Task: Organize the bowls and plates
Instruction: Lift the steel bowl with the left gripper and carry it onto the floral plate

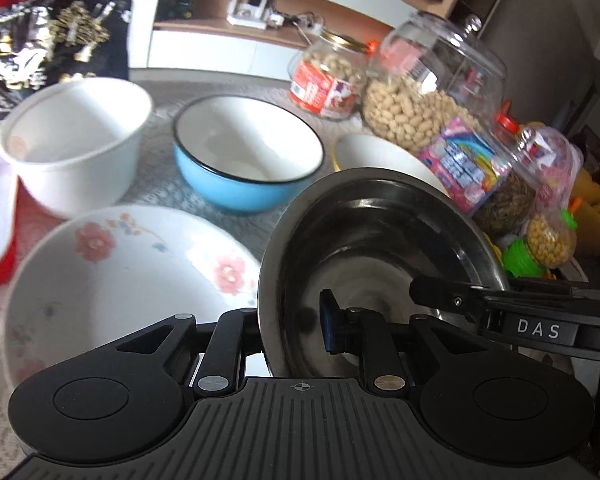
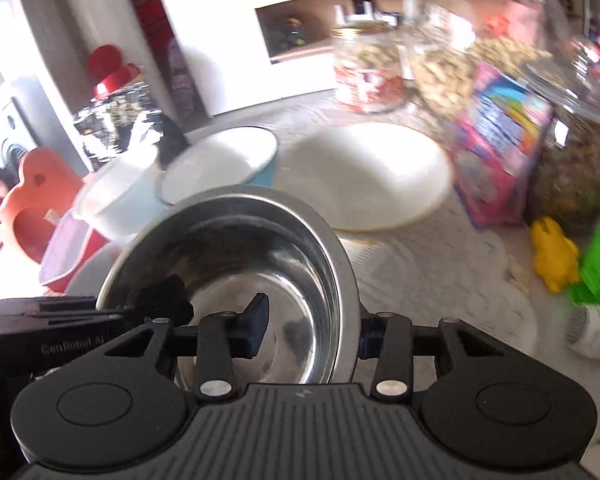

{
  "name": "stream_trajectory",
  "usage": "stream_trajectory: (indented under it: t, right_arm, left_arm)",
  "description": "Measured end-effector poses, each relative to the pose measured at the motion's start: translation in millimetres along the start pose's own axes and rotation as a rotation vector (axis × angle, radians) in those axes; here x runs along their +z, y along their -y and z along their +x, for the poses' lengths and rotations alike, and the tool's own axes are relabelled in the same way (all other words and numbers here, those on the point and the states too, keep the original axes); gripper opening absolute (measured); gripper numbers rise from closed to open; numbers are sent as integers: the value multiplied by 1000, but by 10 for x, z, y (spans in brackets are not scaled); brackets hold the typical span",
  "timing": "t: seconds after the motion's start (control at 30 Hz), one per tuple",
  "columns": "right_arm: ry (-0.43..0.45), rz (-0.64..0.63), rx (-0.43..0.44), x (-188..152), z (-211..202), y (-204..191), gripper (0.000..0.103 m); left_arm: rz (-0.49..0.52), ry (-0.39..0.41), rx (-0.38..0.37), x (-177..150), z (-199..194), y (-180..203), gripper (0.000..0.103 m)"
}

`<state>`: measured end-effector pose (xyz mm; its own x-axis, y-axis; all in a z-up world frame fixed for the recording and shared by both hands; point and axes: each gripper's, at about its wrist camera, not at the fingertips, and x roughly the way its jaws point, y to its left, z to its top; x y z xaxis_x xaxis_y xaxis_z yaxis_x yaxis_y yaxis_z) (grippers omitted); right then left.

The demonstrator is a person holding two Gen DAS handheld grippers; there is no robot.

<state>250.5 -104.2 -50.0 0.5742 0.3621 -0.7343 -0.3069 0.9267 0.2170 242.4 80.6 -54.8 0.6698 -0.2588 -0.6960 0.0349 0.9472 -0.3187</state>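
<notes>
A steel bowl [image 1: 380,248] [image 2: 240,264] is held by both grippers at opposite sides of its rim. My left gripper [image 1: 292,320] is shut on the bowl's left rim, one pad inside and one outside. My right gripper [image 2: 310,324] is shut on the right rim in the same way; in the left wrist view the right gripper [image 1: 424,290] reaches in from the right. A floral plate [image 1: 120,272] lies just left of the steel bowl. Behind stand a blue bowl [image 1: 248,156], a white bowl [image 1: 76,140] and a gold-rimmed white plate [image 1: 380,152] [image 2: 364,176].
Glass jars of peanuts [image 1: 328,76] [image 1: 428,92] and a pink candy packet [image 1: 460,160] line the back right. A black snack bag [image 1: 52,48] stands at the back left. Green and yellow items [image 2: 556,256] lie at the right on the lace tablecloth [image 2: 440,264].
</notes>
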Motion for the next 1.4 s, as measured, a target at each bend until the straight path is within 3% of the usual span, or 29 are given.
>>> stream_trajectory:
  t: [0.2,0.33,0.5,0.63,1.07,1.4]
  right_arm:
    - [-52,-72,60,92,403,-621,41]
    - [-91,-125,79,75,655,-978,41]
    - [-90,-187,20,54,796,-1180,42]
    - [-108,-170,25,57,800,-1139,42]
    - [-46,-239,3,7,732,-1221,42]
    - [-39,-199,-6,6,731,-1097,42]
  left_arm:
    - [-64,56,133,-45,-250,-488,21]
    - [-107,49,210,-107,-274,-729,21]
    - [-122,36,209,-168,-280,-871,20]
    - [-126,32,192,-181,-263,-893,20]
    - [-151,26,230,-191,-231,-953,20]
    - [-201,31,224,-169,-234,-1074,20]
